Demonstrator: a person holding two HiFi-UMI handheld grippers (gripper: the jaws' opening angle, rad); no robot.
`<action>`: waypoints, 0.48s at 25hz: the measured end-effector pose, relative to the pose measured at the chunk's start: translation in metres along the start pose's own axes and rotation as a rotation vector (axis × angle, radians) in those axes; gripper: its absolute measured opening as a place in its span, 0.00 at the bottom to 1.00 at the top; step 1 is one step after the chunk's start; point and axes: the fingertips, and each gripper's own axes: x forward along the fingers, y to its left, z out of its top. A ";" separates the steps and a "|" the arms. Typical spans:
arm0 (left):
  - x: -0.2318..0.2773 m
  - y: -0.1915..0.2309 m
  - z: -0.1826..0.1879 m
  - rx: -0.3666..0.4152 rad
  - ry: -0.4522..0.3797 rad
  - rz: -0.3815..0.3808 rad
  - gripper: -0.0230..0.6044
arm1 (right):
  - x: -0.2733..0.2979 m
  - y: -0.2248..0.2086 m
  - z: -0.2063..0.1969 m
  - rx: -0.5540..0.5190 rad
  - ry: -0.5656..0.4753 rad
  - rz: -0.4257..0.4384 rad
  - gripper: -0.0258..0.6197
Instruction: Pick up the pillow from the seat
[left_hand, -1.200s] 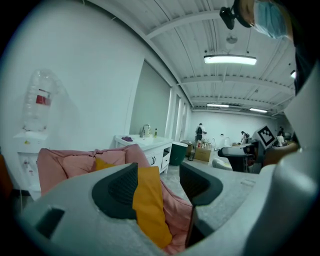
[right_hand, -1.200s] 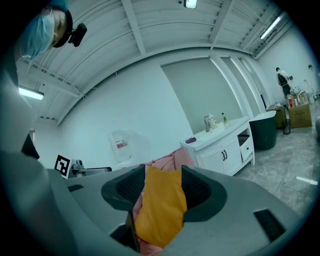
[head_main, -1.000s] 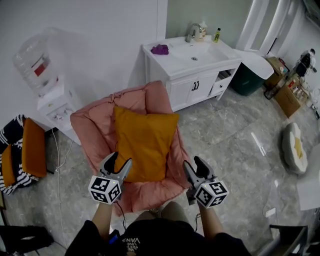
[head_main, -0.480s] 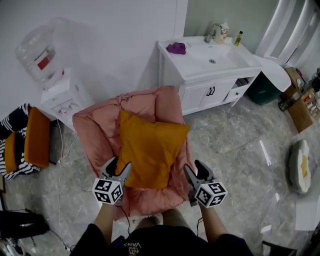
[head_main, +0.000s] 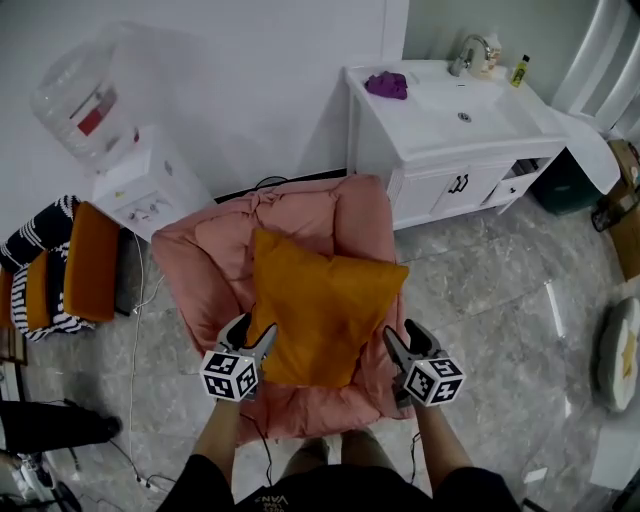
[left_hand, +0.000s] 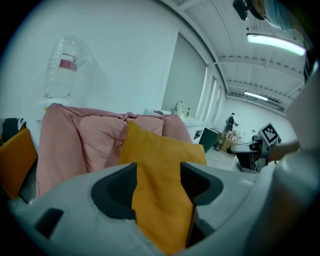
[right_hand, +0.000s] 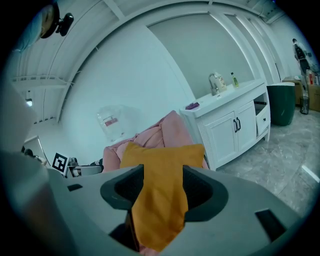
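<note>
Pillow (head_main: 325, 315) rests on the chair (head_main: 215, 250). Left gripper (head_main: 252, 332) and right gripper (head_main: 402, 333) straddle its near corners, jaws parted, the right's just widened. Next they likely need to clamp and lift.

Bright, even light, soft shadows; a ceiling lamp (left_hand: 275, 44) glares at two o'clock in the left gripper view, and both gripper views bend and darken at their rims.
</note>
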 end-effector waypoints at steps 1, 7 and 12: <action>0.005 0.005 -0.002 0.000 0.017 0.002 0.46 | 0.007 -0.004 -0.002 0.002 0.014 0.003 0.40; 0.042 0.027 -0.007 0.001 0.083 -0.013 0.52 | 0.051 -0.029 -0.013 0.009 0.085 0.025 0.45; 0.069 0.046 -0.006 -0.014 0.107 -0.011 0.56 | 0.079 -0.042 -0.024 0.037 0.135 0.033 0.48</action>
